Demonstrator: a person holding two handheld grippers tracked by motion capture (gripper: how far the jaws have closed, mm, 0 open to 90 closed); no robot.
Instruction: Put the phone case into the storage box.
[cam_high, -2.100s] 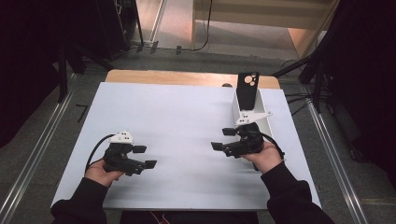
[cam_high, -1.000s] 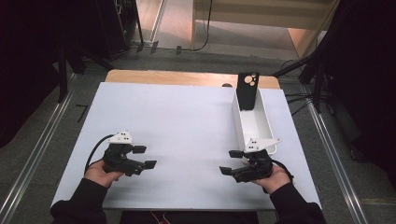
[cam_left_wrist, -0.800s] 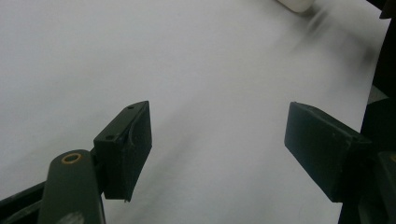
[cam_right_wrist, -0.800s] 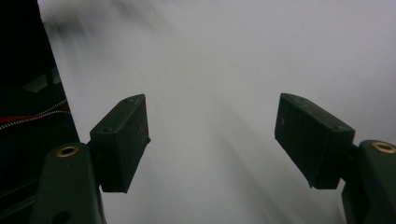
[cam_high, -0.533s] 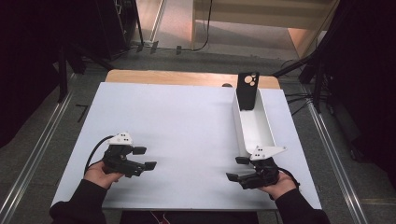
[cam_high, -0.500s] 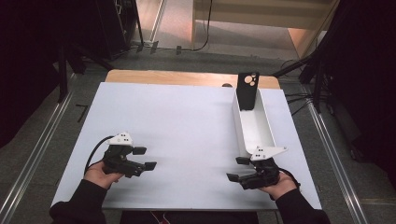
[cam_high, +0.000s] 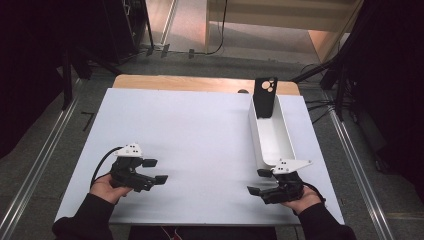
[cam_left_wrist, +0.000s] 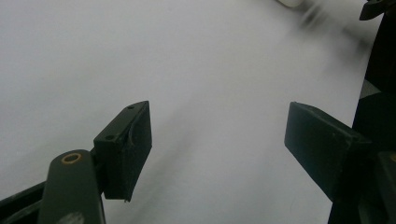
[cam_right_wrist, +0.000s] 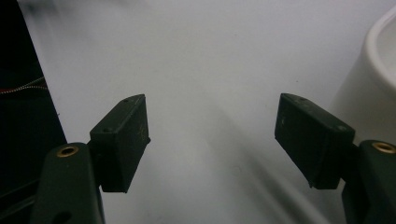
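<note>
The right gripper (cam_high: 257, 182) sits low over the near right corner of the table (cam_high: 200, 130), held in the person's right hand (cam_high: 295, 197), its jaws pointing toward the table's middle. The jaws stand apart with nothing between them; in the right gripper view (cam_right_wrist: 212, 137) only bare white tabletop lies in the gap. Just beside this gripper, on its far side, is the near end of the white tray (cam_high: 265, 150), whose rounded wall (cam_right_wrist: 369, 88) shows at the right edge of the right gripper view, close to one jaw but not touching it.

The tray is long and narrow and runs away from the person along the table's right side. At its far end a black phone case (cam_high: 265, 97) leans upright, camera holes at the top.

The left gripper (cam_high: 155, 171) is well apart from the tray, over the near left part of the table, in the left hand (cam_high: 107, 186). Its jaws are also spread, with only the white surface between them in the left gripper view (cam_left_wrist: 217, 144). A black cable (cam_high: 100, 162) loops from its back.
</note>
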